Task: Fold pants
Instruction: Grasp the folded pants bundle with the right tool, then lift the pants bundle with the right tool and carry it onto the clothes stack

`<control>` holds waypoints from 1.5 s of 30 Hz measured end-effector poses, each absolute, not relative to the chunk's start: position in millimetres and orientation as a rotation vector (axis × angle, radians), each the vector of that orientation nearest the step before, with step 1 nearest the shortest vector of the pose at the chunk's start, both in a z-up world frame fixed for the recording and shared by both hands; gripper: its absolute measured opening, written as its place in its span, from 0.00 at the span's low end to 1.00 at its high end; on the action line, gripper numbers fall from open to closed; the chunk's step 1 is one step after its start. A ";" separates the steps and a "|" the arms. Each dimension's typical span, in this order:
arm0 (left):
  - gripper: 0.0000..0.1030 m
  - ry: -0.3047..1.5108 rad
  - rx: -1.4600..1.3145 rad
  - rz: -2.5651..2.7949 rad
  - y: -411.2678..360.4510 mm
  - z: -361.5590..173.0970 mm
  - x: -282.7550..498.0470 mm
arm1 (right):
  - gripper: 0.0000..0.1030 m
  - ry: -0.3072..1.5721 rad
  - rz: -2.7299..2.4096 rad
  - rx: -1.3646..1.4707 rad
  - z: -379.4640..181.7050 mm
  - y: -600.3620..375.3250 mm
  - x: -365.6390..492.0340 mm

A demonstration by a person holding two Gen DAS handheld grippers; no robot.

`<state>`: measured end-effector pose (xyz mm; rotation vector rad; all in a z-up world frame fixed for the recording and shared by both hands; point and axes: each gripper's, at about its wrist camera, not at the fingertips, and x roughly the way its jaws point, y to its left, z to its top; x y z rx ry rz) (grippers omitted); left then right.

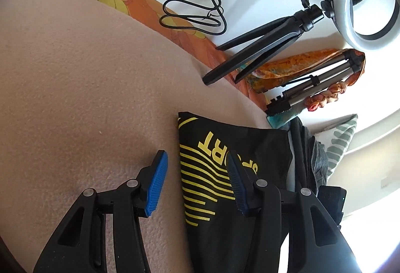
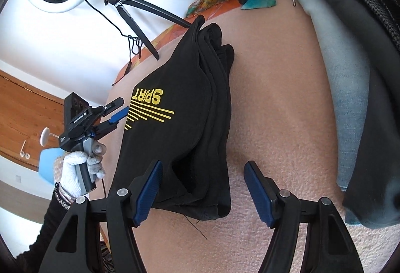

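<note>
- Across the pale pink bed blanket [image 2: 287,98], one pair of black pants with a yellow SPORT print [image 2: 180,108] lies folded into a layered stack.
- My left hand-held gripper [image 1: 197,183] hangs spread wide, straddling the pants' 9 o'clock edge, holding nothing.
- My right hand-held gripper [image 2: 202,188] is equally wide over the stack's 6 o'clock end, empty.
- I judge the folding nearly done; next, pinch that end and double it over, or smooth it.
- Count: one pair of pants, two hand-held grippers.

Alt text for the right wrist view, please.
Folded black pants with yellow SPORT print lie on a pink blanket, the open right gripper at their near edge. The left gripper, also open, hovers at their left side.
</note>
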<state>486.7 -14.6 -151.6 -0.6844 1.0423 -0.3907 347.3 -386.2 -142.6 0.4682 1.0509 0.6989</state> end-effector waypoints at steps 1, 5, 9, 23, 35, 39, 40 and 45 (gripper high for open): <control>0.46 1.041 -0.681 -0.392 -15.2 -151.4 487.9 | 0.71 1.046 0.705 0.479 -142.8 -386.1 348.2; 0.50 1.055 -0.688 -0.445 -24.7 -152.9 496.7 | 0.71 1.038 0.748 0.516 -145.0 -385.2 349.8; 0.52 1.039 -0.703 -0.471 -32.7 -153.6 505.9 | 0.68 1.014 0.778 0.534 -146.4 -378.2 351.7; 0.11 0.973 -0.603 -0.461 -64.3 -154.9 509.9 | 0.28 1.001 0.675 0.432 -138.7 -356.0 335.5; 0.08 0.843 -0.526 -0.518 -79.6 -100.4 483.7 | 0.23 0.836 0.546 0.056 -74.8 -328.7 291.0; 0.08 0.810 -0.527 -0.541 -85.6 -80.3 476.7 | 0.23 0.810 0.529 0.016 -61.6 -334.2 277.4; 0.08 0.806 -0.524 -0.548 -87.5 -76.8 475.6 | 0.23 0.803 0.524 0.011 -58.2 -337.4 274.3; 0.08 0.760 -0.492 -0.589 -107.4 -46.0 470.5 | 0.22 0.755 0.487 -0.016 -37.4 -352.8 257.1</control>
